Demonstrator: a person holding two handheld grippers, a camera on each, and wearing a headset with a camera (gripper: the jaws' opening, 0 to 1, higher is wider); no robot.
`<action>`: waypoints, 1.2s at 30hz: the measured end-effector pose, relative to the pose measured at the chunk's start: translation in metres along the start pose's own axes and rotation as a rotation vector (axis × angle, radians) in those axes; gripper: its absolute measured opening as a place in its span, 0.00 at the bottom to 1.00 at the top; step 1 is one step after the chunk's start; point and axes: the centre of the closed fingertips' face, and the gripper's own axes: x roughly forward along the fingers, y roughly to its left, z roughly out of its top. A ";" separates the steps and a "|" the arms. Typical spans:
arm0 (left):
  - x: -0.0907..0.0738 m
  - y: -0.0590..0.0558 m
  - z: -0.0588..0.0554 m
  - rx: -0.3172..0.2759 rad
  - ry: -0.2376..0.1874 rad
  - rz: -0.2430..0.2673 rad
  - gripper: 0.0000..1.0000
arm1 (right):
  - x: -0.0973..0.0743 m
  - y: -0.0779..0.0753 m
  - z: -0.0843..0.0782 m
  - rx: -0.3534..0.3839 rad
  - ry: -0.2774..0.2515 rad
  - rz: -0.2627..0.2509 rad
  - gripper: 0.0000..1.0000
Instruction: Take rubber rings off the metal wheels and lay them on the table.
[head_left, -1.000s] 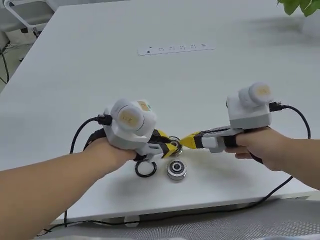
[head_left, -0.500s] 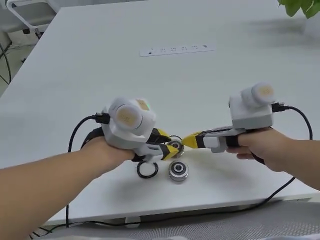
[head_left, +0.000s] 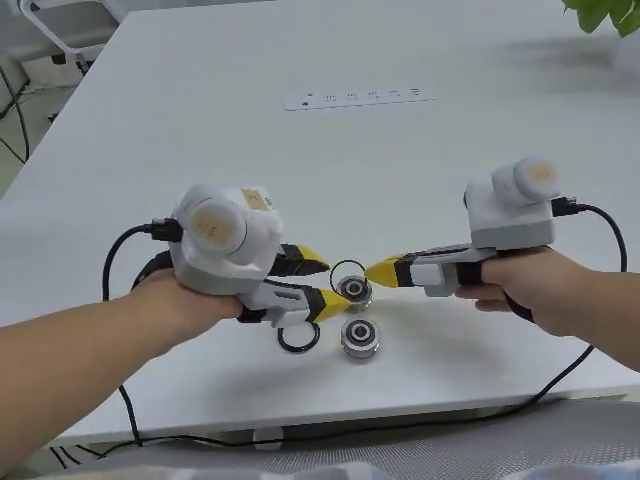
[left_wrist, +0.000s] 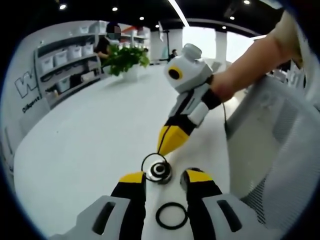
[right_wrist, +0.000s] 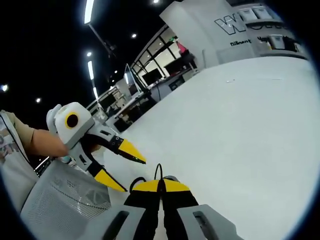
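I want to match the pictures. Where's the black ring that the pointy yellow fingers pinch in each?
Head view: rubber ring just below the middle, at the tip of the right gripper.
Left gripper view: ring below the middle, by the metal wheel.
Right gripper view: thin loop low down, above the shut fingers.
Shared landmark: the right gripper.

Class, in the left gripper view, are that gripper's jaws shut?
No, the left gripper is open, its jaws apart with the metal wheel between their tips.
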 end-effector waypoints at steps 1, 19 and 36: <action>-0.002 0.000 0.001 -0.003 -0.004 0.001 0.33 | 0.000 0.001 0.000 0.000 -0.001 0.002 0.00; -0.041 -0.002 0.005 -0.034 -0.065 0.035 0.48 | 0.000 0.014 0.008 -0.026 -0.009 0.033 0.00; -0.067 -0.002 -0.018 -0.064 -0.055 0.084 0.56 | 0.012 0.030 0.007 -0.024 0.006 0.068 0.00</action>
